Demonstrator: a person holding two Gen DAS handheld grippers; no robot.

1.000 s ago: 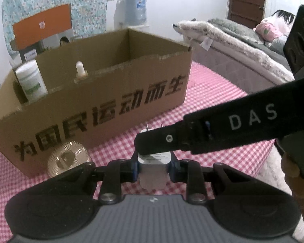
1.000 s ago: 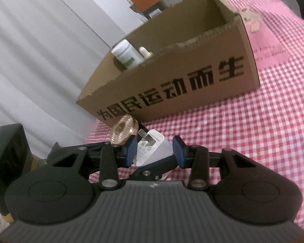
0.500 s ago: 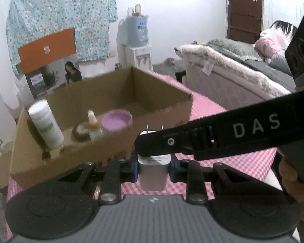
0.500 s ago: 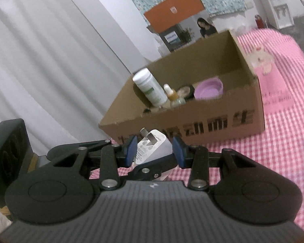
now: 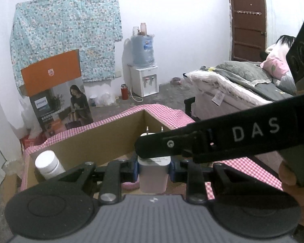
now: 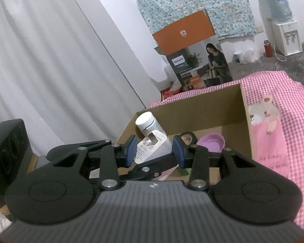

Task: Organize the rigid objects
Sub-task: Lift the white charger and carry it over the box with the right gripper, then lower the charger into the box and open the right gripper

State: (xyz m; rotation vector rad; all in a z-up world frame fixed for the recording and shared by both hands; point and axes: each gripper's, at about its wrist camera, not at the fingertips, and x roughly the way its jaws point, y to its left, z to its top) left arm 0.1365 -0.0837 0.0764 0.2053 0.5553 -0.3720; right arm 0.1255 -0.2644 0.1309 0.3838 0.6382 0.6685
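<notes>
Both grippers hold one white plug charger (image 5: 153, 172), prongs pointing up and away, above the open cardboard box (image 5: 103, 139). My left gripper (image 5: 153, 167) is shut on its sides. My right gripper (image 6: 153, 150) is shut on the same charger (image 6: 152, 147); its black finger (image 5: 212, 141) crosses the left wrist view. In the box stand a white bottle (image 6: 147, 122), a purple lid (image 6: 211, 141) and a dark round object (image 6: 187, 136). The bottle also shows in the left wrist view (image 5: 47, 164).
The box sits on a pink checkered cloth (image 6: 293, 109) with a cartoon patch. A printed product carton (image 5: 60, 105) stands beyond the table. A water dispenser (image 5: 143, 75) is by the far wall, a bed (image 5: 243, 85) at the right.
Both grippers have lifted the charger from table level in front of the box to above its open top. The gold disc by the box front has dropped out of view.
</notes>
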